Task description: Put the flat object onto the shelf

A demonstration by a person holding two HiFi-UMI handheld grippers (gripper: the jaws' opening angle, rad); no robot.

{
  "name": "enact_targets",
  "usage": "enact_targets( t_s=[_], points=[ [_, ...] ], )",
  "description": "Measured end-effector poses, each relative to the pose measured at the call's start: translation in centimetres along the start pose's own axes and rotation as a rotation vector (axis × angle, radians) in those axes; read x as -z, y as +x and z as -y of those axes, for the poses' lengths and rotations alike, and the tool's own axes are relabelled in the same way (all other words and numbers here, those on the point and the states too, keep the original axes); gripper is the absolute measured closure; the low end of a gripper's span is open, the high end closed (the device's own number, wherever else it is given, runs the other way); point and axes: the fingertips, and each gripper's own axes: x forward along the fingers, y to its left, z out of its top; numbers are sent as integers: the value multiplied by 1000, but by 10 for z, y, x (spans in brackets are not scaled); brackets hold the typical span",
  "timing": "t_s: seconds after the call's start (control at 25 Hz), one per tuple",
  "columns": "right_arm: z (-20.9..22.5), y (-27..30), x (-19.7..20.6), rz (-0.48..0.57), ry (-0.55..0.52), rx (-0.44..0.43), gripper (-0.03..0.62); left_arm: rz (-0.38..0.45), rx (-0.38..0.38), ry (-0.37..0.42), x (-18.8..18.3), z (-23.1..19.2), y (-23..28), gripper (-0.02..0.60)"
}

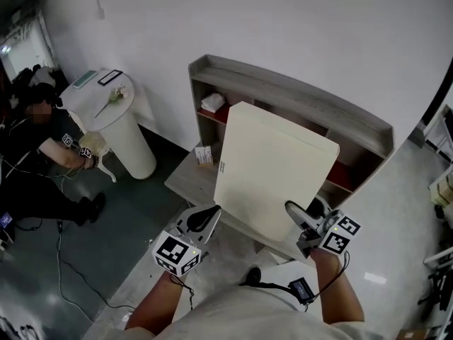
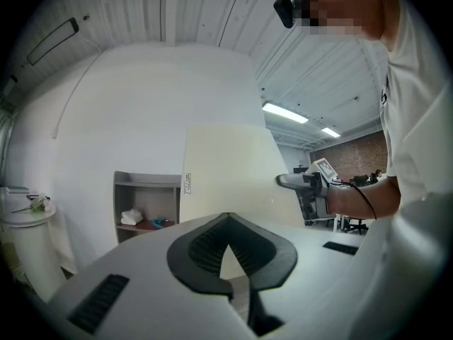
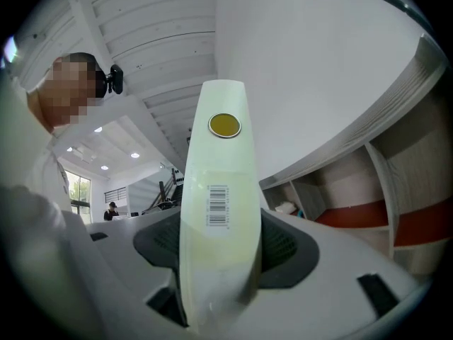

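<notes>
A large flat cream box [image 1: 272, 172] is carried tilted in front of the grey shelf unit [image 1: 297, 91]. My right gripper [image 1: 297, 214] is shut on its lower right edge. In the right gripper view the box's barcoded edge [image 3: 219, 190] fills the gap between the pads. My left gripper [image 1: 209, 217] sits at the box's lower left corner. In the left gripper view its jaws [image 2: 226, 222] stand tip to tip, with the box face [image 2: 226, 168] rising just beyond them. I cannot tell whether they touch the box. The shelf [image 2: 145, 179] stands behind, its compartments facing me.
A white cloth [image 1: 212, 103] lies in the shelf's upper left compartment. A low grey table [image 1: 185, 181] with a small carton [image 1: 204, 154] stands before the shelf. A white round pedestal [image 1: 117, 119] is at left, with a person [image 1: 35, 147] seated beside it. Cables lie on the floor.
</notes>
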Motion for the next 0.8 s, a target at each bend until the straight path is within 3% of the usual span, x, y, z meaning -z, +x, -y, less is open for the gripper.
enact_targets(
  t_s=[0.28, 0.8],
  points=[
    [70, 16, -44, -4, -34, -46, 307, 8, -4, 3, -9, -8, 84, 566],
    [123, 31, -112, 32, -85, -82, 307, 12, 1, 56, -30, -28, 156, 566]
  ],
)
